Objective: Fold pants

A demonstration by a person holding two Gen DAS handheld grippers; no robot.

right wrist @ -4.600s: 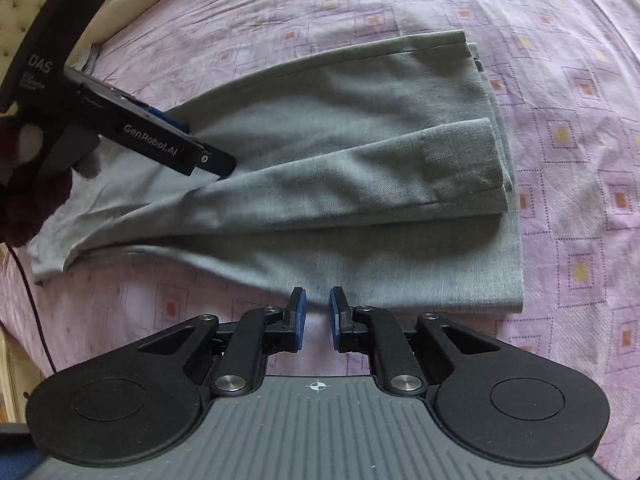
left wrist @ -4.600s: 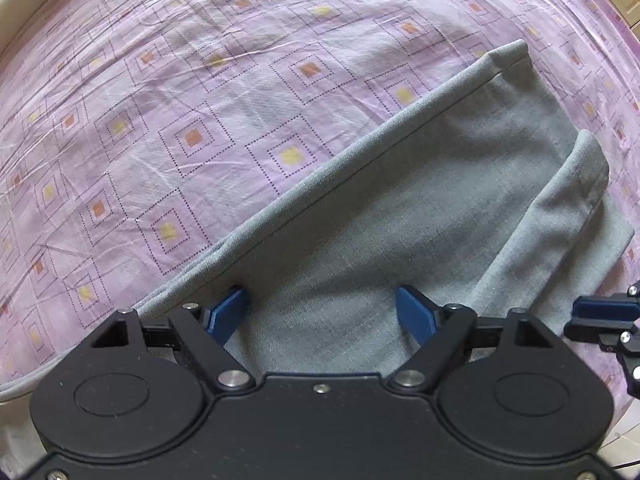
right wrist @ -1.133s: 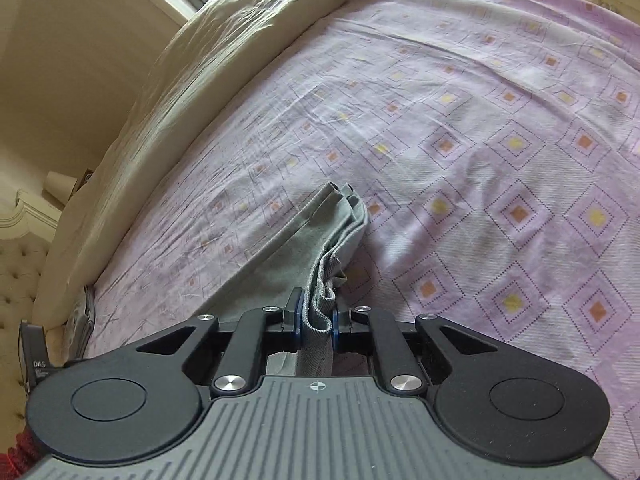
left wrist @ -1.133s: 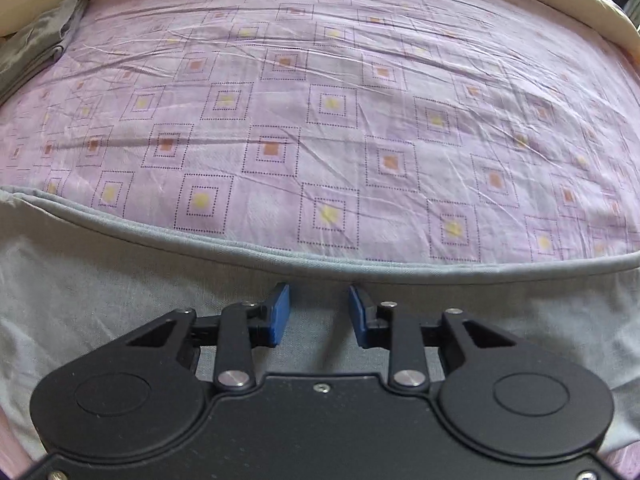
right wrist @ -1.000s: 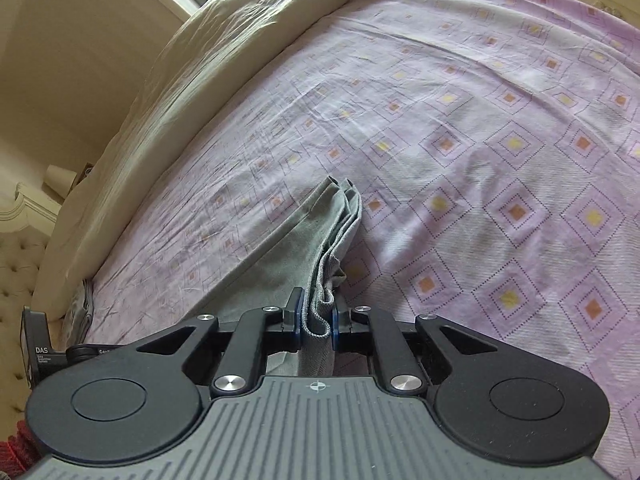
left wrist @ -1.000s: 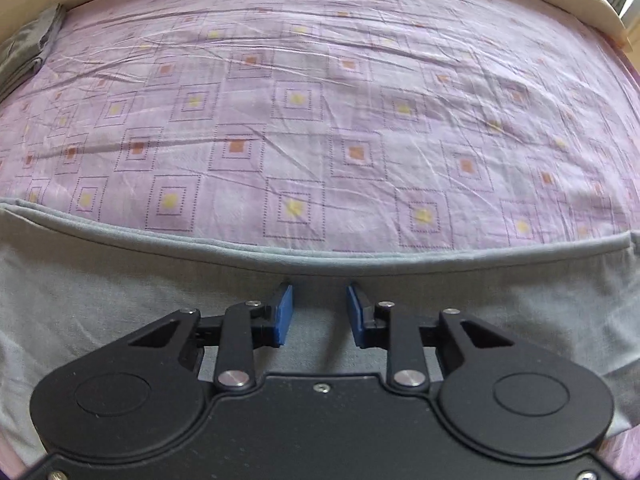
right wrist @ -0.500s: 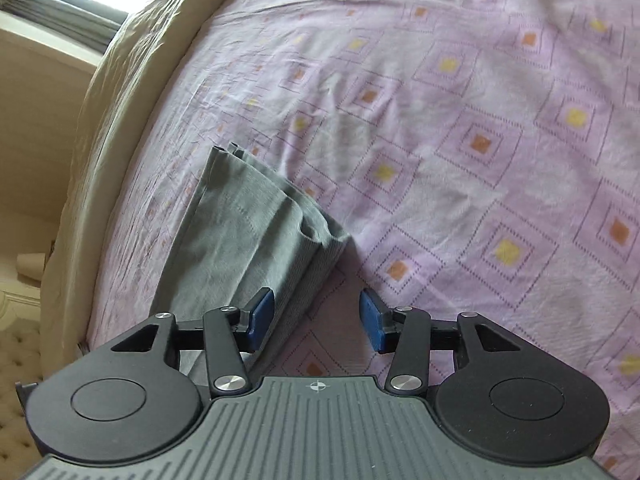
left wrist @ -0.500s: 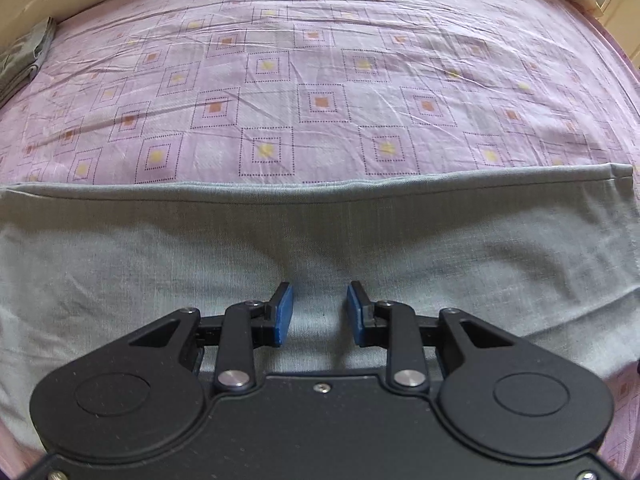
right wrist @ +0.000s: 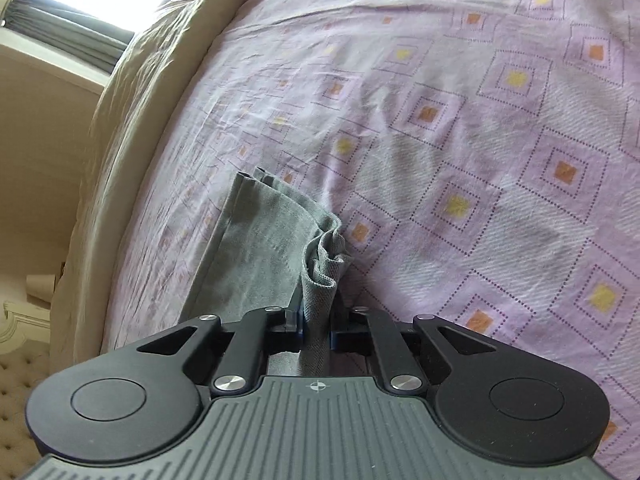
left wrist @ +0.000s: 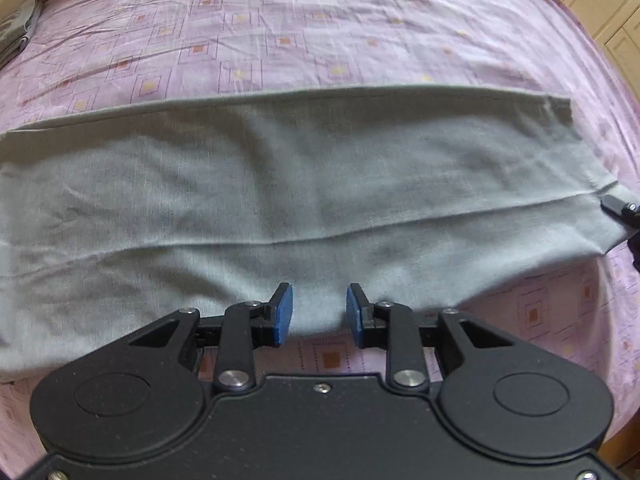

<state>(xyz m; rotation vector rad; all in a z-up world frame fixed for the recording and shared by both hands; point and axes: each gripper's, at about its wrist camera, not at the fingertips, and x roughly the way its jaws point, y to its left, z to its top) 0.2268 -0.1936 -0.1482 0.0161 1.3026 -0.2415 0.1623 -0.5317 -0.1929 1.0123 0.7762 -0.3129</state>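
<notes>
The grey pants (left wrist: 280,184) lie stretched left to right across the purple patterned bed sheet (left wrist: 280,32), legs stacked lengthwise. My left gripper (left wrist: 319,314) is open and empty, its blue pads at the near long edge of the pants. In the right wrist view, my right gripper (right wrist: 316,326) is shut on the bunched leg-end hem of the pants (right wrist: 320,276), and the rest of that end (right wrist: 260,248) lies flat to the left. The right gripper's tip (left wrist: 622,212) shows at the pants' right end in the left wrist view.
A folded grey cloth (left wrist: 16,28) lies at the far left corner of the bed. A beige cover (right wrist: 132,128) runs along the bed's left side. A wooden cabinet (left wrist: 612,20) stands beyond the right edge. A window with a curtain (right wrist: 72,8) is at top left.
My right gripper, open half a second ago, has shut on the hem again. My left gripper has drawn back to the near edge, so more of the pants shows.
</notes>
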